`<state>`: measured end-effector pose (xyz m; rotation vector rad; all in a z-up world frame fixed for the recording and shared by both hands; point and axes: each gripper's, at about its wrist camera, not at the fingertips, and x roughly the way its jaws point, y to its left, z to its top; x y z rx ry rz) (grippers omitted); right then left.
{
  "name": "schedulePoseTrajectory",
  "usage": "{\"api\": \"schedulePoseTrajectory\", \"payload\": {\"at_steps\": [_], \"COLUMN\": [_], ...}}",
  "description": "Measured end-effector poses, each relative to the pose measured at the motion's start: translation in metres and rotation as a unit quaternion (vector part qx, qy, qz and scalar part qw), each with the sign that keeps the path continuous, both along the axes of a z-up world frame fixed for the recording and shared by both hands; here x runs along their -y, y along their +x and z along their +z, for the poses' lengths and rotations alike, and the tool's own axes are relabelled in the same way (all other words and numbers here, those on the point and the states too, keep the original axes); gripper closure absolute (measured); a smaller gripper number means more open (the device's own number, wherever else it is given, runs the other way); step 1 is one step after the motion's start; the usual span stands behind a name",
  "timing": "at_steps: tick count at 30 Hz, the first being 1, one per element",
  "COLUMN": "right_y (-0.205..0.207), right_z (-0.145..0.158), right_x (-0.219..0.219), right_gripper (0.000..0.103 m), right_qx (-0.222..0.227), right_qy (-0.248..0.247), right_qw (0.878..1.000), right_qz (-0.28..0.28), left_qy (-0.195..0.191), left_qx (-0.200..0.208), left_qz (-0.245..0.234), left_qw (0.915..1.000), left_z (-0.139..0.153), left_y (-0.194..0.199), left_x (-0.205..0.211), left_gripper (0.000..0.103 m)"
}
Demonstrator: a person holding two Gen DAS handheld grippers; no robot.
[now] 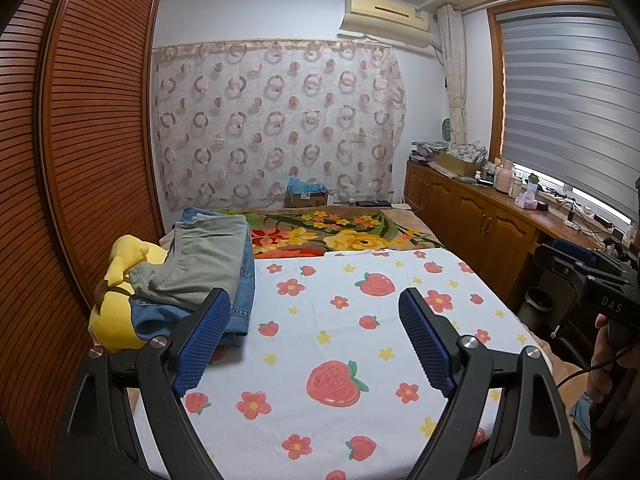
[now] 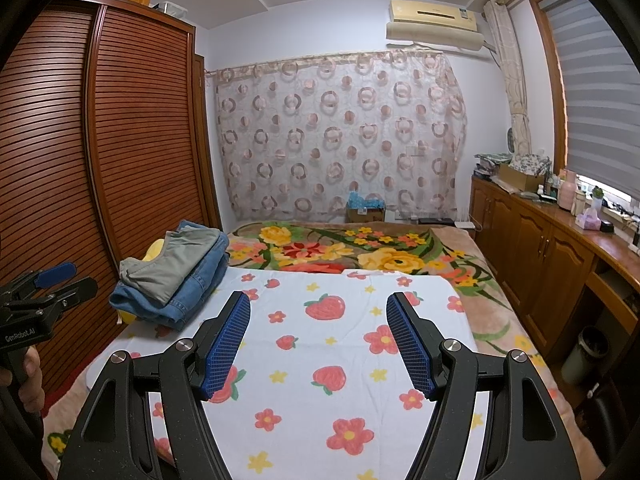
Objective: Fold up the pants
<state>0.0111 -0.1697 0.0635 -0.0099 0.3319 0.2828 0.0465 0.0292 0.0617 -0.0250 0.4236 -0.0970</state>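
Observation:
A stack of folded pants lies at the bed's left side: grey-green pants on top of blue jeans. The stack rests partly on a yellow plush toy. My left gripper hovers open over the strawberry-print sheet, nothing between its blue pads, its left finger just in front of the stack. My right gripper is also open and empty above the same sheet, to the right of the stack. Each gripper shows at the other view's edge, held by a hand.
A louvred wooden wardrobe stands close on the left. A floral blanket covers the far bed. Wooden cabinets with clutter run along the right under the window; a bin stands beside the bed. A cardboard box sits by the curtain.

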Motion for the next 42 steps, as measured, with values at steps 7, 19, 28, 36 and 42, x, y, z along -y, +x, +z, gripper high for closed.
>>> {"api": "schedulePoseTrajectory", "payload": {"at_steps": [7,19,28,36,42], "right_y": [0.0000,0.0004,0.0005,0.0001,0.0005], "right_z": [-0.0003,-0.0007,-0.0009,-0.0014,-0.0014], "right_x": [0.0002,-0.0003,0.0002,0.0000,0.0000], "right_gripper": [0.030,0.030,0.030,0.030,0.030], "right_qx": [0.000,0.001,0.001,0.001,0.001], "right_qy": [0.000,0.001,0.001,0.002,0.002], "right_qw": [1.000,1.000,1.000,1.000,1.000], "right_qz": [-0.001,-0.002,-0.001,-0.002,-0.003], "left_qy": [0.001,0.001,0.002,0.002,0.002], "left_qx": [0.001,0.001,0.001,0.001,0.002], "left_qz": [-0.002,-0.002,-0.001,-0.002,-0.001], "left_qw": [1.0000,1.0000,1.0000,1.0000,1.0000], "left_z": [-0.0005,-0.0010,-0.0011,-0.0012,-0.0015], "left_y": [-0.0053,-0.0049,-0.0055,-0.0056,-0.0054], "left_x": [0.0021,0.0028,0.0024,0.0025,0.0026], "left_gripper": [0.016,0.016,0.016,0.016,0.016]}}
